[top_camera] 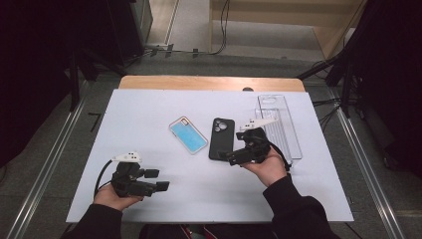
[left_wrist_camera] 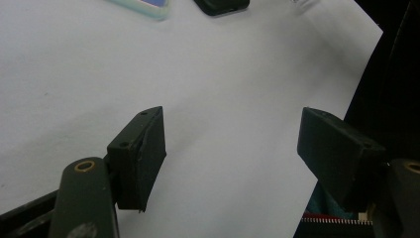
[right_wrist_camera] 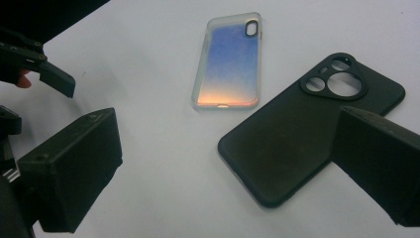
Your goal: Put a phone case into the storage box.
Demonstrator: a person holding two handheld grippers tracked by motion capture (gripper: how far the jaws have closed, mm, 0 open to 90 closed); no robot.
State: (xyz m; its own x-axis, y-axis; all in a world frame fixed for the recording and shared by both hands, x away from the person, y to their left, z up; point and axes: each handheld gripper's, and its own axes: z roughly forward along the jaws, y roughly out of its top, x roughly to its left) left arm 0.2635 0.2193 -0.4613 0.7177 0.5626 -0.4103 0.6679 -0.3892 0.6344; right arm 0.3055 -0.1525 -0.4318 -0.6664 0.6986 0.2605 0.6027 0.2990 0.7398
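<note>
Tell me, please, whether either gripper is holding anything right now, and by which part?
Nothing is held. The right gripper is open beside the black phone, with nothing clamped between its jaws. The left gripper is open over bare table.

Even overhead light falls on the white table, leaving soft, faint shadows, while the surrounding room stays dark. The high view is soft and low in detail; both gripper views are blurred up close.
</note>
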